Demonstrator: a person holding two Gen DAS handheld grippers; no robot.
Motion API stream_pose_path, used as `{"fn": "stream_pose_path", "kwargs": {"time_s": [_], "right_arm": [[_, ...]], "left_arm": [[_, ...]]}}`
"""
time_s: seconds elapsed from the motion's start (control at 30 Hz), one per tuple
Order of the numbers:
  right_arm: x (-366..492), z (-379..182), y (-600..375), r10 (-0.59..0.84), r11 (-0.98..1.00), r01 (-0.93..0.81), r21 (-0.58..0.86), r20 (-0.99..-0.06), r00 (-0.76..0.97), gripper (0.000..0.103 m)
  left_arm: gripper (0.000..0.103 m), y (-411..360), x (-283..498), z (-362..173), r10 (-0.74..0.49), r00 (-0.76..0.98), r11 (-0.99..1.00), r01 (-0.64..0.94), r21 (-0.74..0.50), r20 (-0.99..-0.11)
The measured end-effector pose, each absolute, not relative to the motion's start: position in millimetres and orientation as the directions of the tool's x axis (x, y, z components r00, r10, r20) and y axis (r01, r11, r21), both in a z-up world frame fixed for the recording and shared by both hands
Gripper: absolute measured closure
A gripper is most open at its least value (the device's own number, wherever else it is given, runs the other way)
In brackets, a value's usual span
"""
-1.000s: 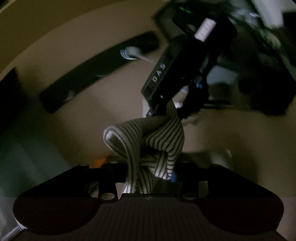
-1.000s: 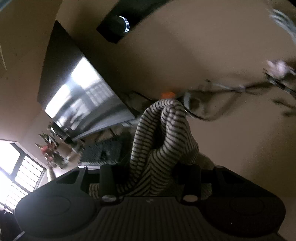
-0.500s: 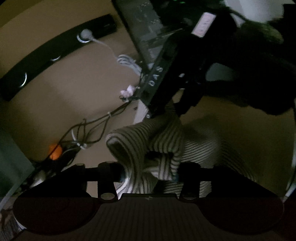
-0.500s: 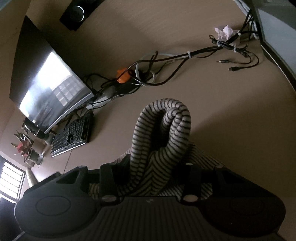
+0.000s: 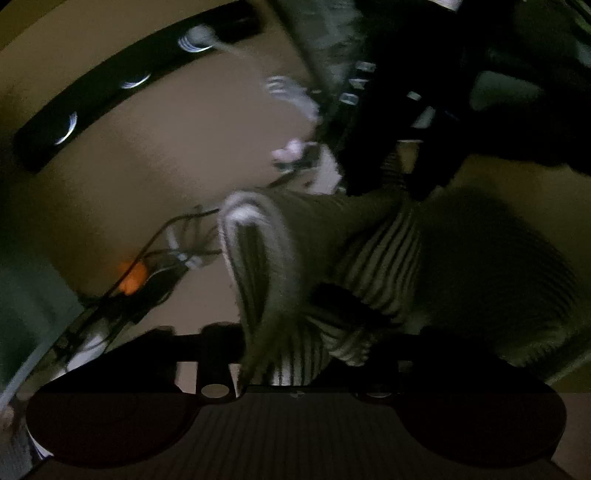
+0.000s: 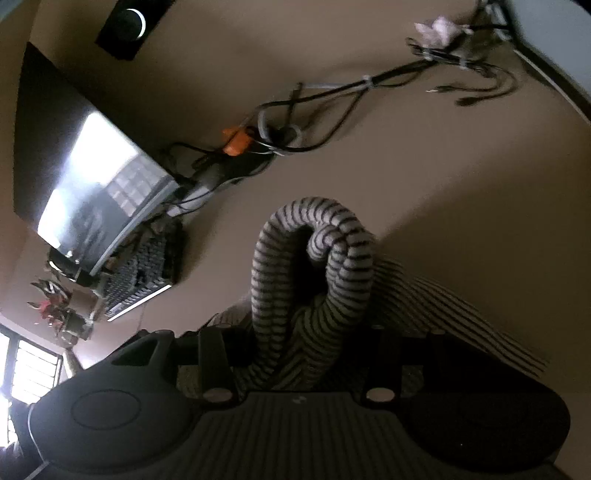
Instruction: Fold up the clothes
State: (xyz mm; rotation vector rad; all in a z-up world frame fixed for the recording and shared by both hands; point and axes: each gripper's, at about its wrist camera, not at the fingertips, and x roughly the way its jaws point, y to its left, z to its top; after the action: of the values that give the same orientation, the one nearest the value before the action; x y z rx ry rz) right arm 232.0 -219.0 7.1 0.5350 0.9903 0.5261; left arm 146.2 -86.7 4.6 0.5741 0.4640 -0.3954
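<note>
Two wrist-cam views over a tan table (image 6: 443,177), dim light. Left gripper (image 5: 295,354), seen at the bottom of its own view, is clamped on a bunched fold of a striped garment (image 5: 376,266), cream w/ thin dark stripes; the fabric loops up in front of the fingers and runs on toward the right gripper, which shows in the left view as a dark blurred shape in the upper right w/ cloth pinched at its tip. In the right view, the right gripper (image 6: 295,354) is closed on another bunch of the same striped garment (image 6: 314,266), which curls up into a rounded loop ahead of the fingers; the rest of the cloth spreads out to the right, low over the table, though whether it touches the surface can't be told. Farther back on the table lies a bundle of dark cables (image 6: 332,92) w/ an orange clip (image 6: 236,142) near its middle & a small pale crumpled scrap (image 6: 439,27) at its far end. A monitor (image 6: 88,177) w/ a bright reflection stands toward the left edge, a keyboard (image 6: 140,280) just beside it. A black speaker bar (image 5: 122,85) w/ ring-shaped lights sits at the far edge. Left view is motion-blurred.
</note>
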Motion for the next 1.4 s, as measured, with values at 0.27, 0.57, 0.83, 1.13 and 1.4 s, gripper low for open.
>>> {"fn": "stream_pose_path", "kwargs": {"time_s": [0.27,0.57,0.83,1.13,1.4], "right_arm": [[283,61,-164,0.698,0.694,-0.311,0.649,-0.502,0.510,0.059],[256,67,-177,0.687,0.715,-0.350,0.605,-0.516,0.511,0.060],[213,14,-197,0.583,0.807,-0.242,0.538,-0.662,0.472,0.054],[187,80,-219,0.315,0.949,-0.209,0.238,-0.639,0.701,0.029],[187,35,-202,0.170,0.978,-0.206,0.030,-0.682,0.711,0.013]], "left_arm": [[0.071,-45,174,64,-0.212,0.911,0.730,0.387,0.562,-0.353],[0.074,-53,121,36,-0.282,0.902,0.555,0.432,0.711,-0.327],[0.073,-63,81,-16,-0.351,0.823,0.400,0.563,0.723,-0.447],[0.068,-74,64,-40,-0.402,0.796,0.316,0.584,0.747,-0.453],[0.034,-53,95,6,-0.403,0.741,0.486,0.670,0.561,-0.537]]}}
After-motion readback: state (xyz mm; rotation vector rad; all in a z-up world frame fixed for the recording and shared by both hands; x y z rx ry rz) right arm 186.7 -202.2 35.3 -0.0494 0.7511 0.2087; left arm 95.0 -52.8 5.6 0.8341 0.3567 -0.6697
